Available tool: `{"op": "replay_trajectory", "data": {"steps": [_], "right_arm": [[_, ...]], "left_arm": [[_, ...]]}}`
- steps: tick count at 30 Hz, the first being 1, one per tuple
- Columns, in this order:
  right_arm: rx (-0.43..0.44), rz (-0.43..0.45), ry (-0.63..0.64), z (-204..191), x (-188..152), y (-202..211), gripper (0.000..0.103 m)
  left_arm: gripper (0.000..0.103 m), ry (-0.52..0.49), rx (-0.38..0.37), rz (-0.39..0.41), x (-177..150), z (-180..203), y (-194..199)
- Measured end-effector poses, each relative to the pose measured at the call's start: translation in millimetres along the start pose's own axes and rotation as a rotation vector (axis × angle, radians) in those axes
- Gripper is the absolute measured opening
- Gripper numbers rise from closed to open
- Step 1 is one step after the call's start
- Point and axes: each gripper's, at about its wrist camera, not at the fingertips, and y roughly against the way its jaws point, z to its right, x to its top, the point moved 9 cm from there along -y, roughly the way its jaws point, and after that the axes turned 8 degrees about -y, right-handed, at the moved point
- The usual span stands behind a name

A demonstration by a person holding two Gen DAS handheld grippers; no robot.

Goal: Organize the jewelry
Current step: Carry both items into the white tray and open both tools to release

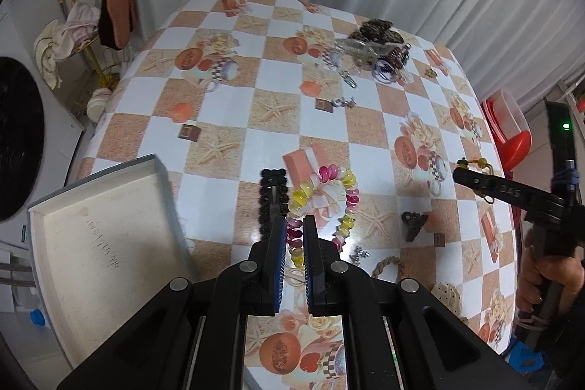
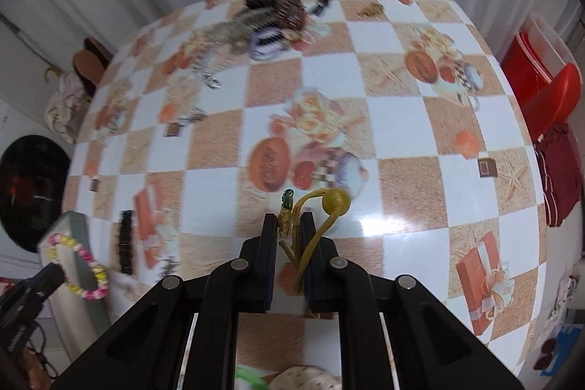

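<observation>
My left gripper (image 1: 295, 225) is shut on a pink, yellow and white spiral coil bracelet (image 1: 321, 203) and holds it above the checkered table. The bracelet also shows in the right wrist view (image 2: 86, 262). An open white box (image 1: 102, 251) stands just left of it. My right gripper (image 2: 290, 223) is shut on a yellow cord hair tie with a round yellow bead (image 2: 335, 201) and a small green charm. It holds the tie above the table. The right gripper shows at the right in the left wrist view (image 1: 461, 173).
A heap of hair clips and bracelets (image 1: 376, 50) lies at the table's far side. A black beaded clip (image 1: 268, 203), a dark claw clip (image 1: 413, 225) and a woven ring (image 1: 387, 265) lie near me. A red bin (image 2: 541, 79) stands off the right edge.
</observation>
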Motion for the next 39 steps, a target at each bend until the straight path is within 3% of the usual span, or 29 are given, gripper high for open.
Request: {"op": "replay_trajectory", "data": {"steps": [4,10,16,23,30,39], "right_arm": [[0.066,0.000,0.055,-36.8,-2.7,14.6,0.013],[0.203,-0.047,0.159,-121.9,-20.2,19.1,0.013],[0.326,-0.109,0.302,-223.2,-53.6,11.2,0.013],[0.398,-0.199,0.403,-301.3,-98.3,-11.7,0.013],[0.373,-0.261,0.447,-333.3,-125.2,-47.1,0.013],[0.329,-0.299,0.489,-338.2,-136.0,-78.8,0.013]], "left_arm": [[0.014,0.045,0.019,0.011,-5.1,-20.8,10.5],[0.014,0.139,0.076,0.021,-24.3,-69.0,28.6],[0.014,0.255,0.148,0.016,-55.6,-126.4,41.8],[0.014,0.335,0.217,-0.020,-89.5,-177.5,36.1],[0.014,0.365,0.247,-0.040,-99.7,-203.0,19.9],[0.014,0.348,0.287,-0.061,-98.7,-221.6,2.3]]}}
